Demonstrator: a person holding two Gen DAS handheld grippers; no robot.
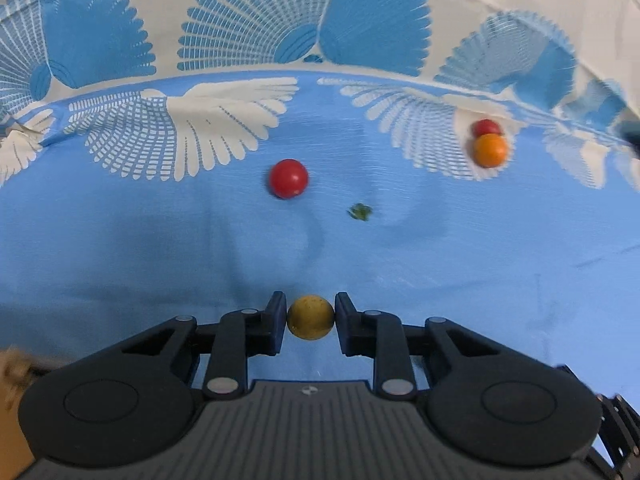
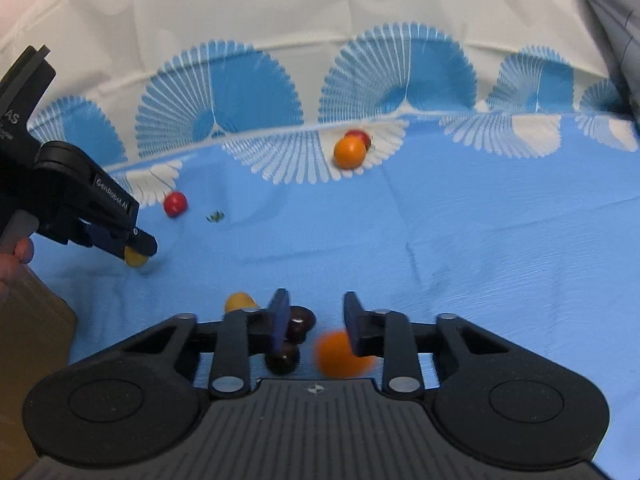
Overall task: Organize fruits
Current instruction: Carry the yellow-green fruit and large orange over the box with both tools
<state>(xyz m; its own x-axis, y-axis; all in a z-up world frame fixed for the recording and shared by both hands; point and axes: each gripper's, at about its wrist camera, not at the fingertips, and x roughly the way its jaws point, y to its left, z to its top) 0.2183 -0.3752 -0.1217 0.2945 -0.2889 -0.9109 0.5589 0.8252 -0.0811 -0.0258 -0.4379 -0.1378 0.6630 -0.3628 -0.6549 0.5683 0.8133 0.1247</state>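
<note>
My left gripper [image 1: 311,317] is shut on a small yellow fruit [image 1: 311,317], pinched between both pads just above the blue cloth. The right wrist view shows the same grip [image 2: 136,257] from the side. My right gripper [image 2: 316,316] stands with a narrow gap and nothing pinched. Two dark fruits [image 2: 298,322] lie by its left finger. A blurred orange fruit [image 2: 336,354] lies under its right finger, and a yellow fruit [image 2: 239,302] sits to the left. Farther off are a red fruit [image 1: 289,178], an orange fruit [image 1: 490,150] and another red fruit [image 1: 486,126] touching it.
A blue cloth with white fan patterns [image 1: 120,240] covers the surface and rises as a backdrop behind. A small green stem scrap [image 1: 360,212] lies mid-cloth. A brown box [image 2: 32,340] stands at the left, beside a person's hand [image 2: 18,256].
</note>
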